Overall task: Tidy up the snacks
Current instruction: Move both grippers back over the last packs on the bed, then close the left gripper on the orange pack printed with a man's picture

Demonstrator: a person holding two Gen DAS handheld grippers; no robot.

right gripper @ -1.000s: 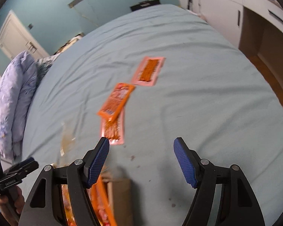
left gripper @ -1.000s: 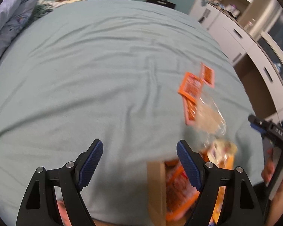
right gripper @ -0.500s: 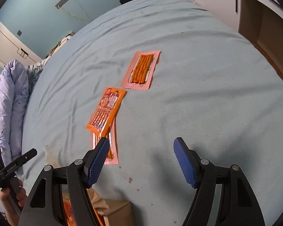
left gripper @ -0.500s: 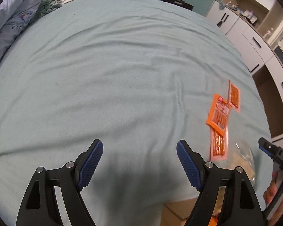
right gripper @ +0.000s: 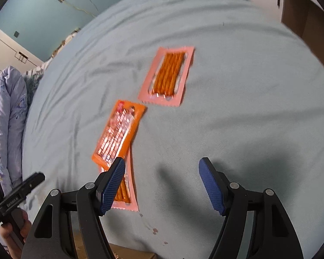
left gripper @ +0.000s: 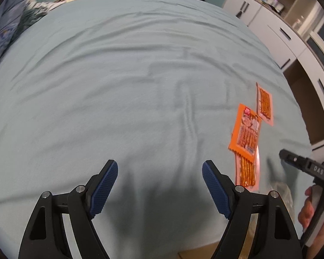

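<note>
Right wrist view: right tool (right gripper: 162, 172) wide, empty, now nearer orange packet (right gripper: 118, 132) ahead-left; box nearly gone from view; pick-up likely next.

orange pack (right gripper: 118, 133): flat on bed, overlapping near pink pack
near pink pack (right gripper: 126, 191): flat, partly covered
far pink pack (right gripper: 167, 75): flat, just apart

Three snack packets lie on my bed (right gripper: 237, 129): the middle packet (right gripper: 118, 132) overlaps the nearest packet (right gripper: 125, 191), the farthest packet (right gripper: 168, 75) just beyond.
</note>
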